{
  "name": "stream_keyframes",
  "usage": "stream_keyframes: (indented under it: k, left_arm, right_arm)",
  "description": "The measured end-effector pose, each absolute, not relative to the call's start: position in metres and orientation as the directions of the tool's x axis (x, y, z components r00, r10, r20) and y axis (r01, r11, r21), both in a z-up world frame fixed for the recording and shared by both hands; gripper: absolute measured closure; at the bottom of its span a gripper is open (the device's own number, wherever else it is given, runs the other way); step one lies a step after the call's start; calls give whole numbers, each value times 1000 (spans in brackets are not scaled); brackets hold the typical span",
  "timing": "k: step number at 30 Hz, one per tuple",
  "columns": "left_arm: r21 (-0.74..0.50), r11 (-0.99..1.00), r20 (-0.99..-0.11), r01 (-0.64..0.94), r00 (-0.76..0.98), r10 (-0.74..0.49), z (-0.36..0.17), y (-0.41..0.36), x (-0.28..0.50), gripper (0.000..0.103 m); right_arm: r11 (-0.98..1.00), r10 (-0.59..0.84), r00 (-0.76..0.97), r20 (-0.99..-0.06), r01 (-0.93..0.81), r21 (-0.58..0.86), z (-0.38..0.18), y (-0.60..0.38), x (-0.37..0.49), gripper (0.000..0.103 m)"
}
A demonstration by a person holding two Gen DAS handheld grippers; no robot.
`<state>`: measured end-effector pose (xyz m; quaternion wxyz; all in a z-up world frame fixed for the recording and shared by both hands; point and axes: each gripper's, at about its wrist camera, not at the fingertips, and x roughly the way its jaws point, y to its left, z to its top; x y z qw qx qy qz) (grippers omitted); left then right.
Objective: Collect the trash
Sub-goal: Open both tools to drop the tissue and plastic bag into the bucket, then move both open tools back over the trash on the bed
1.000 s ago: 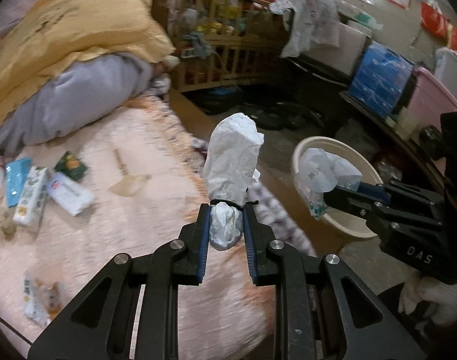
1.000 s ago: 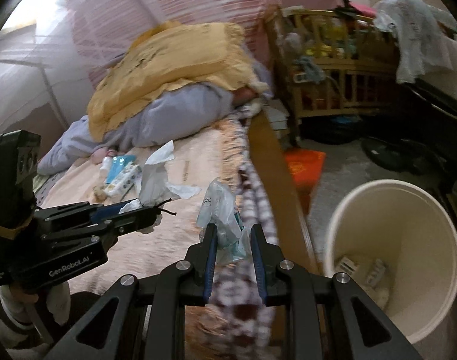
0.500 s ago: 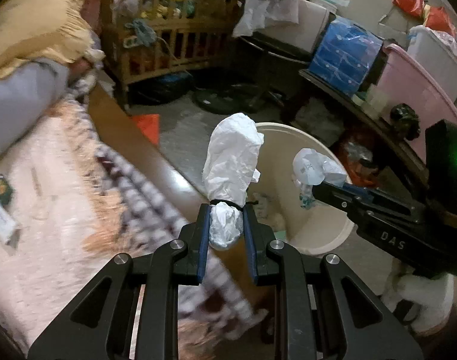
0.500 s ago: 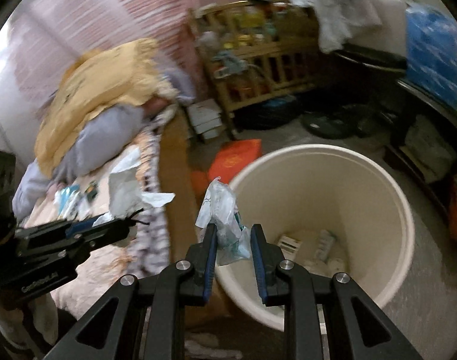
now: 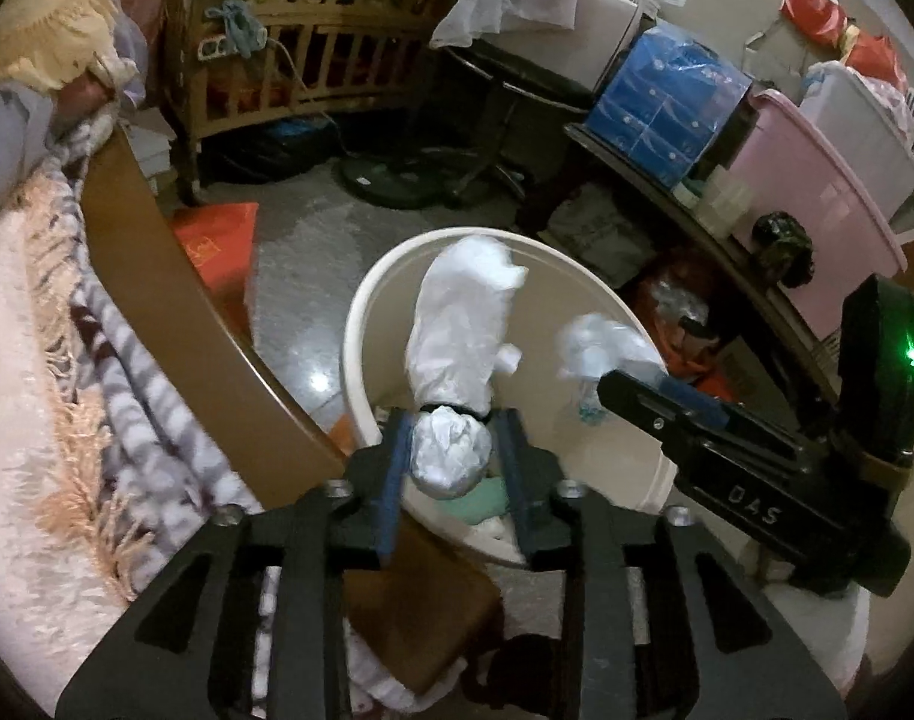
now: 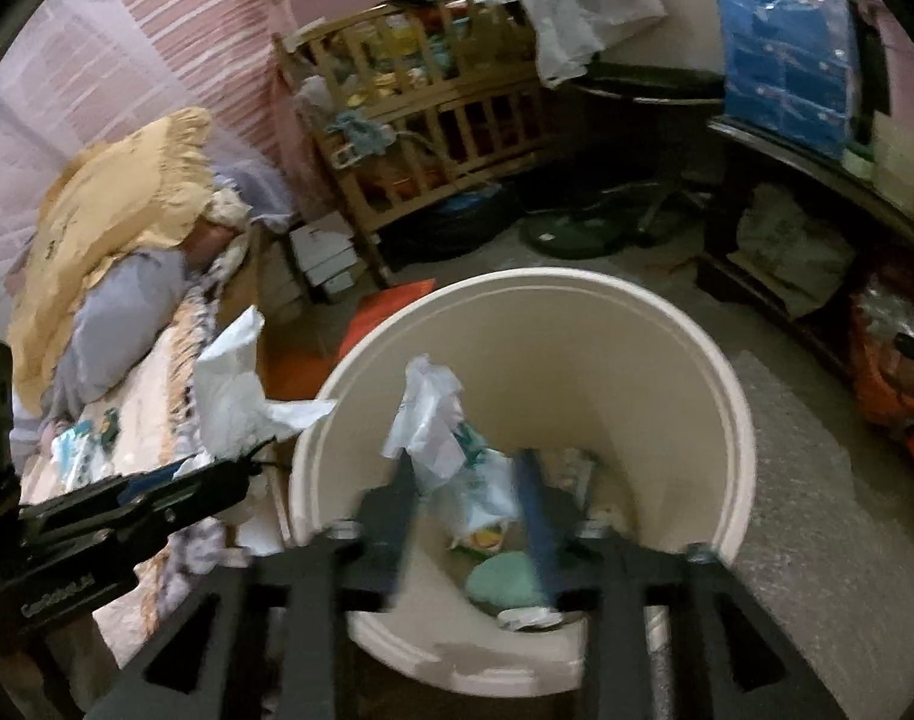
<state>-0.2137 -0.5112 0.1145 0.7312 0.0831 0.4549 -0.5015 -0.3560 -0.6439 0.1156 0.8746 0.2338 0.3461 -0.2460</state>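
A cream round trash bin [image 6: 667,324] stands on the floor beside the bed, with several bits of rubbish inside; it also shows in the left wrist view [image 5: 361,330]. My left gripper [image 5: 451,450] is shut on a crumpled white paper wad [image 5: 463,330] and holds it over the bin's near rim. My right gripper [image 6: 466,468] is over the bin with its jaws spread apart. A clear plastic wrapper [image 6: 433,420] hangs between the jaws, against the left finger [image 6: 403,480]. The frame is blurred there. The left view shows the right gripper [image 5: 613,381] with the wrapper [image 5: 601,348] at its tip.
The bed's brown wooden side rail [image 5: 175,294] and striped blanket [image 5: 127,384] lie left of the bin. A wooden crib [image 5: 289,42] stands behind. A dark shelf [image 5: 697,210] with blue and pink boxes runs along the right. An orange bag [image 5: 217,240] lies on the floor.
Both grippers swung from over the bed to over the bin. The right gripper's jaws have spread and the wrapper hangs loose between them. The left gripper still clamps the paper.
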Motion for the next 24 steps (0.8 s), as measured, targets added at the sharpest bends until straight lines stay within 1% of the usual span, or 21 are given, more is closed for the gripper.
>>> stream_keyframes:
  k: [1, 3, 7, 13, 17, 24]
  left_arm:
    - [-342, 484, -749, 806, 78, -658, 113, -510, -213, 57]
    - [-344, 488, -746, 802, 82, -661, 114, -507, -212, 53]
    - [-318, 505, -760, 802, 103, -642, 115, -496, -212, 53]
    - [-235, 563, -770, 793, 201, -605, 124, -466, -210, 53]
    - [-176, 603, -775, 778, 268, -572, 130, -440, -209, 53]
    - [-157, 660, -772, 735, 325, -545, 134, -391, -200, 52]
  right_arm:
    - [763, -277, 640, -717, 600, 240, 116, -646, -359, 50]
    - [758, -279, 639, -717, 605, 244, 116, -647, -360, 50]
    - [760, -255, 642, -724, 595, 260, 113, -646, -356, 50]
    - [798, -212, 660, -721, 543, 263, 113, -630, -345, 50]
    - [823, -173, 671, -721, 501, 268, 114, -614, -333, 45]
    - [867, -90, 694, -714, 407, 287, 120, -573, -308, 44]
